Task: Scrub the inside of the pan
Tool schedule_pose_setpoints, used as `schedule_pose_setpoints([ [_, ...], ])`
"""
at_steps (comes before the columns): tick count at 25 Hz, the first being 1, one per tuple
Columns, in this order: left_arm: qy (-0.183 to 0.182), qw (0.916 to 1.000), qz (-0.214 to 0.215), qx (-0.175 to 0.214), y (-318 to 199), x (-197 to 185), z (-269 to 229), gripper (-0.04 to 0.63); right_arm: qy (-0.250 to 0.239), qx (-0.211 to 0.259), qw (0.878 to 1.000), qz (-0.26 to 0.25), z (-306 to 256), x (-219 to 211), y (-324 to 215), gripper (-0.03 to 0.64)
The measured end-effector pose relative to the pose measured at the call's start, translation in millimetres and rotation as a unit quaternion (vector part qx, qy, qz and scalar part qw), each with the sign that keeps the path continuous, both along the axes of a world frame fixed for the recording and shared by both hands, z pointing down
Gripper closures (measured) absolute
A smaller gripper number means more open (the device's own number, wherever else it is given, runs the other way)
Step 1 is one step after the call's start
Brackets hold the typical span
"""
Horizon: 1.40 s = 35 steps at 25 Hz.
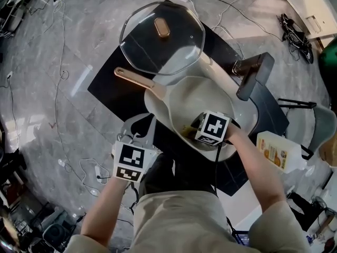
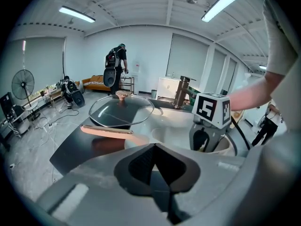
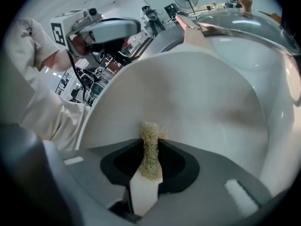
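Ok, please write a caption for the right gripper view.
Right claw shut on a pad, its tip inside the white pan.

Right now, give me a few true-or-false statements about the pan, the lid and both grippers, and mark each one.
1. The right gripper clamps a scrub pad inside the pan. True.
2. The glass lid covers the pan. False: it lies off the pan, over the black table.
3. The left gripper grips the pan's handle. False: its jaws are shut on nothing, away from the handle.
4. A bottle is to the right of the pan in the head view. True.
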<state>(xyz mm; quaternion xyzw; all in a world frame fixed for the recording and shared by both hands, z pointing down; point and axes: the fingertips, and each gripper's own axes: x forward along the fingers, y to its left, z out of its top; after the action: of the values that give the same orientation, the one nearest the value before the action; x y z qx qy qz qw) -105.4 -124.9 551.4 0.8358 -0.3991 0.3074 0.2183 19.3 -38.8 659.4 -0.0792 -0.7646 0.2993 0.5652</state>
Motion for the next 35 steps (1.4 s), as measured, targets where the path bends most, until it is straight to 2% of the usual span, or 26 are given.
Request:
schedule_pose_setpoints([
  [3, 0.001, 1.0000, -0.001, -0.001, 1, 0, 3, 0.594, -0.014, 0.041, 0.999, 0.010, 8, -17, -22, 0.517],
  [6, 0.002, 1.0000, -0.002, -0.002, 3, -2, 5, 0.594, -0.004, 0.098, 0.995, 0.024, 18, -26, -50, 0.517],
  [10, 0.004, 1.0000, -0.002, -0.004, 7, -4, 6, 0.594, 0.013, 0.145, 0.987, 0.062, 37, -25, -79, 0.517],
  [16, 0.007, 0.9998, -0.006, -0.017, 12, -8, 14, 0.594, 0.075, 0.191, 0.972, 0.117, 62, 3, -114, 0.518],
  [21, 0.007, 0.9998, -0.005, -0.019, 14, -7, 17, 0.594, 0.145, 0.222, 0.959, 0.101, 82, 41, -124, 0.518],
  [25, 0.006, 0.9997, -0.002, -0.022, 16, -7, 19, 0.594, 0.194, 0.221, 0.954, 0.065, 87, 67, -111, 0.518],
  [29, 0.006, 0.9998, 0.000, -0.021, 17, -7, 18, 0.594, 0.237, 0.183, 0.953, 0.039, 80, 91, -85, 0.517],
  [32, 0.005, 0.9998, 0.001, -0.019, 16, -7, 16, 0.594, 0.250, 0.142, 0.958, 0.013, 69, 100, -61, 0.517],
  [35, 0.004, 0.9998, 0.004, -0.020, 18, -6, 15, 0.594, 0.241, 0.075, 0.968, -0.005, 51, 99, -28, 0.517],
])
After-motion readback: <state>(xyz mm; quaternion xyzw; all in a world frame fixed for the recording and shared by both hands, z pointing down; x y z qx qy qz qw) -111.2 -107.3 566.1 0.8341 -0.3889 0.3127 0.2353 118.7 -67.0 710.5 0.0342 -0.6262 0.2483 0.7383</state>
